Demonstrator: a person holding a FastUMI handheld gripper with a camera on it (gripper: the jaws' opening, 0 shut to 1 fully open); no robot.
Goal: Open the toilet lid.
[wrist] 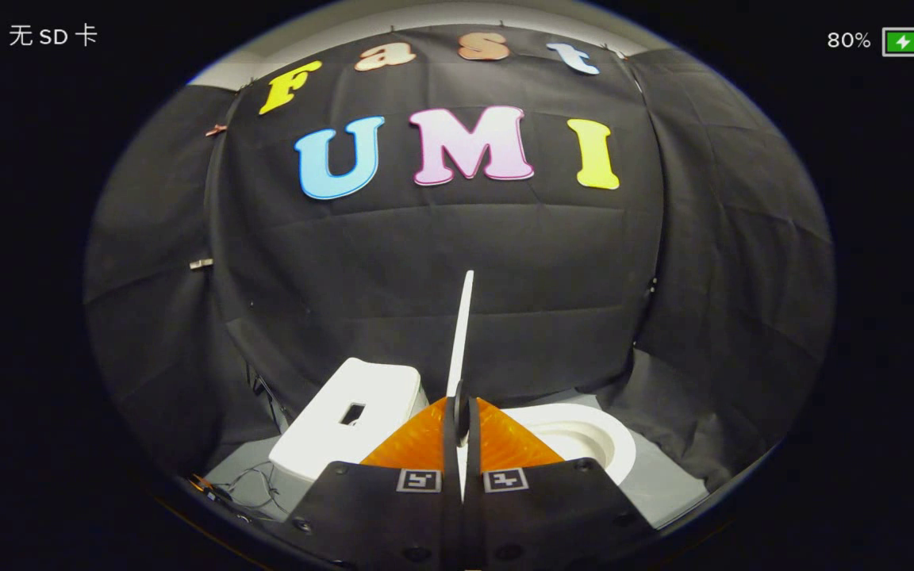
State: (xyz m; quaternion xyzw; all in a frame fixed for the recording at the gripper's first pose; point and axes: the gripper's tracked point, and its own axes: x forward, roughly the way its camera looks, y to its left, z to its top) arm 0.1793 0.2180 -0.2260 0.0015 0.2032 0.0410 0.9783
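The white toilet lid (462, 333) stands raised, seen edge-on as a thin upright blade rising from between my fingers. My gripper (462, 420) is shut on the lid's lower edge, both fingers pressed against it from either side. To the right of the fingers lies the white toilet seat and bowl (592, 440), uncovered. To the left of the fingers sits the white tank (350, 420) with a dark rectangular opening in its top.
Black cloth walls close in behind and on both sides of the toilet. Thin loose wires (255, 484) lie on the grey floor left of the tank. A strip of grey floor (667, 488) shows to the right of the bowl.
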